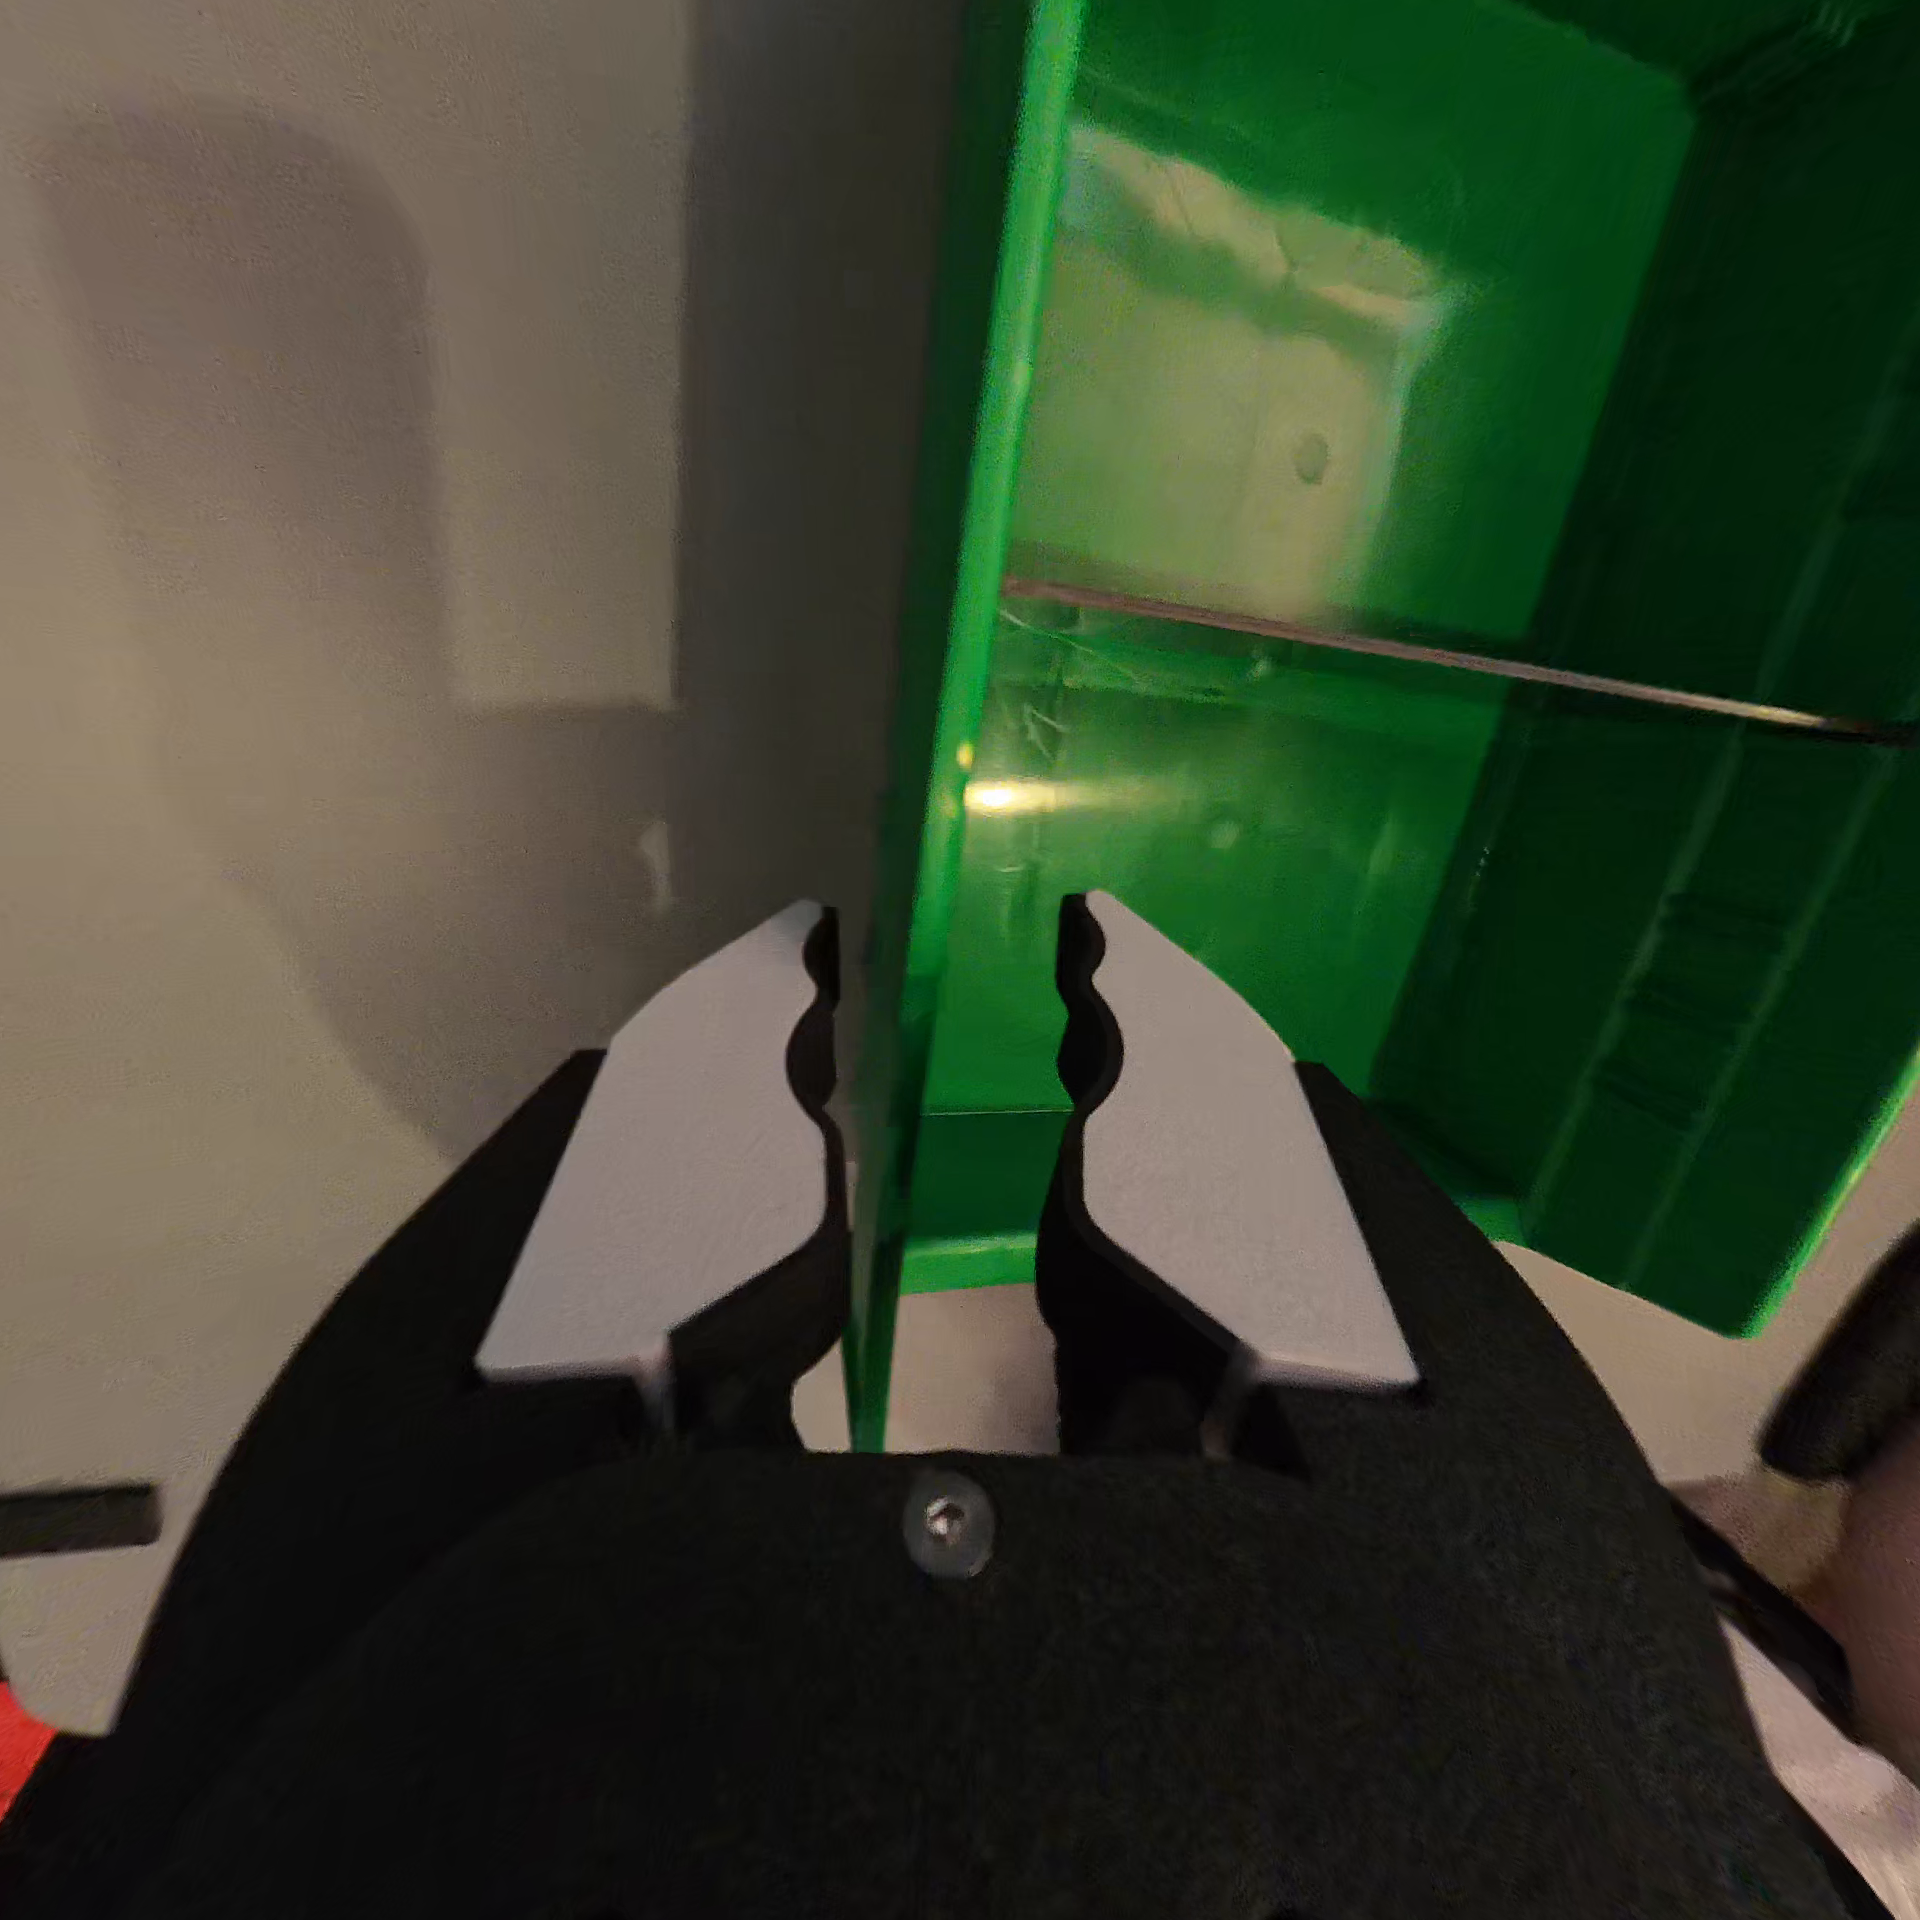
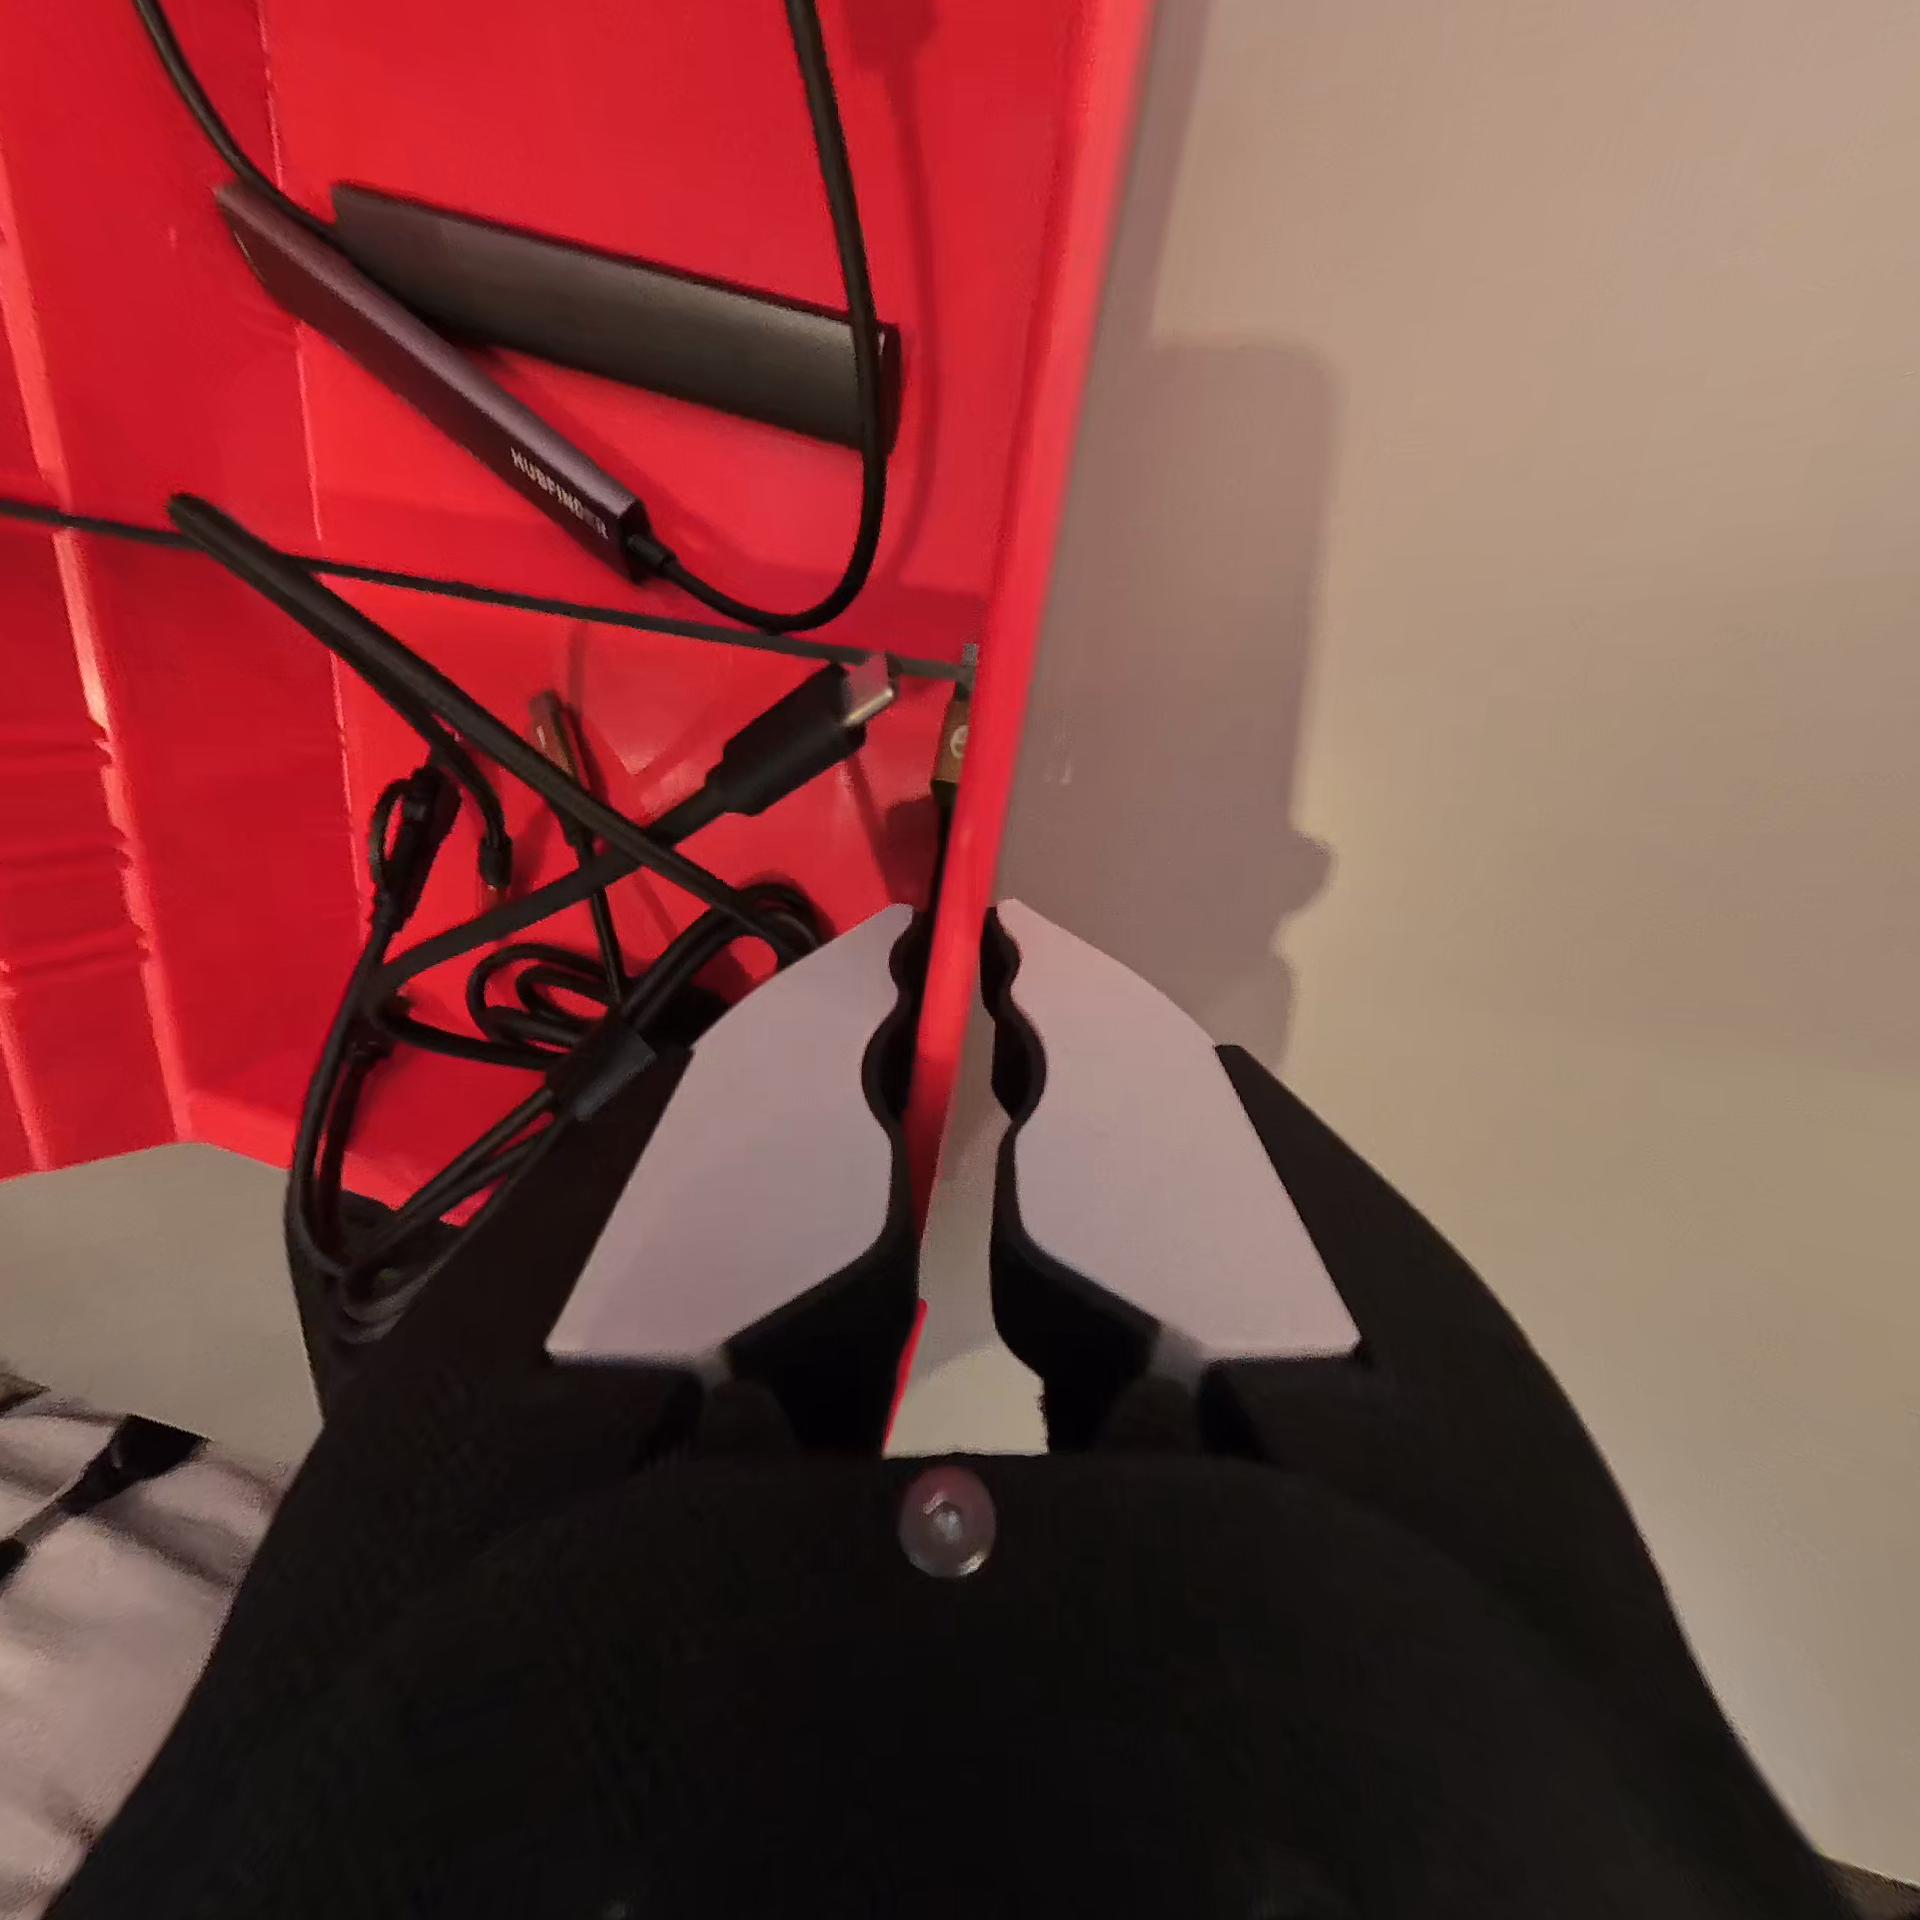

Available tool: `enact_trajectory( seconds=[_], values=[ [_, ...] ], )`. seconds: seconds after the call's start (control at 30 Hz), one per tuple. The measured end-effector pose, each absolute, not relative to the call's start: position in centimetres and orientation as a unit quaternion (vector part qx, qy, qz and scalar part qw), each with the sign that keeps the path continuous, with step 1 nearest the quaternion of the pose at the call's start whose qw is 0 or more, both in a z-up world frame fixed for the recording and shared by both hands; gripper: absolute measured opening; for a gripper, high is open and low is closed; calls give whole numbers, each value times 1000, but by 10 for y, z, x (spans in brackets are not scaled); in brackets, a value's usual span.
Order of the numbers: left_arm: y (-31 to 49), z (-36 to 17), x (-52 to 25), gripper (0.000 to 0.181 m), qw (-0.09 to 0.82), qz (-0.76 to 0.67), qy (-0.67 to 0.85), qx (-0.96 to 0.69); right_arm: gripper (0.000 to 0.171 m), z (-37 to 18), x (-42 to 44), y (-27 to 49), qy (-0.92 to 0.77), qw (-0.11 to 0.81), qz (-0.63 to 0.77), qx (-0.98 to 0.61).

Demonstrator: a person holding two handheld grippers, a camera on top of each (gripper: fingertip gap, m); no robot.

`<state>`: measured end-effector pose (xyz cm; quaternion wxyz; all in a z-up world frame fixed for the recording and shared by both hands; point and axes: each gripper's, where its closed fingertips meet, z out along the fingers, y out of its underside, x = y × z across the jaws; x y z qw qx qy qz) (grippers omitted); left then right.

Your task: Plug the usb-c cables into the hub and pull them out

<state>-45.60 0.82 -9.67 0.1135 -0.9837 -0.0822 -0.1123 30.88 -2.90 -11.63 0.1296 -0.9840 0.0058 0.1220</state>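
Right fingers (image 2: 948, 920) pinch red bin (image 2: 665, 83) wall; cables (image 2: 582, 935), hub (image 2: 436, 384) inside. Left fingers (image 1: 940, 914) straddle green bin (image 1: 1351, 935) wall.

Light: pretty dim and warm, indoor, nothing harsh overall
Glare: one bright yellowish hotspot on the green bin (image 1: 1247, 727), plus a pale washed-out reflection higher up its inner wall
Shadows: big soft-edged ones thrown onto the worktop (image 1: 260, 727); right wrist view has a dark stepped shadow just beside the red bin (image 2: 623, 125)
Blur: both views smeared, background soft, cables (image 2: 540, 997) a bit mushy
Sharpest: the near black body of each gripper
Distortion: wide-angle, bin walls splay outward toward the edges
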Motion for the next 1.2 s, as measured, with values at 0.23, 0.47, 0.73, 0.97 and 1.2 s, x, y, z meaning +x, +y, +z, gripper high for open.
enact_trajectory(
  seconds=[0.23, 0.47, 0.73, 0.97, 1.2],
  values=[
    [9, -119, -433, 9, 27, -81, -19, -996, 13, -115, 261, -15, -46, 83, 127, -987],
    [4, -125, -374, 12, -53, -84, 72, -993, 13, -115, 220, -4, -112, 54, 98, -987],
    [4, -127, -336, 8, -76, -71, 127, -986, 13, -116, 165, 6, -155, 37, 99, -982],
    [-12, -126, -323, 10, -113, -95, 134, -980, 22, -114, 135, 3, -210, 25, 67, -975],
    [-17, -94, -325, 10, -43, -129, 128, -982, 25, -93, 140, 6, -200, 74, 57, -975]
  ],
)
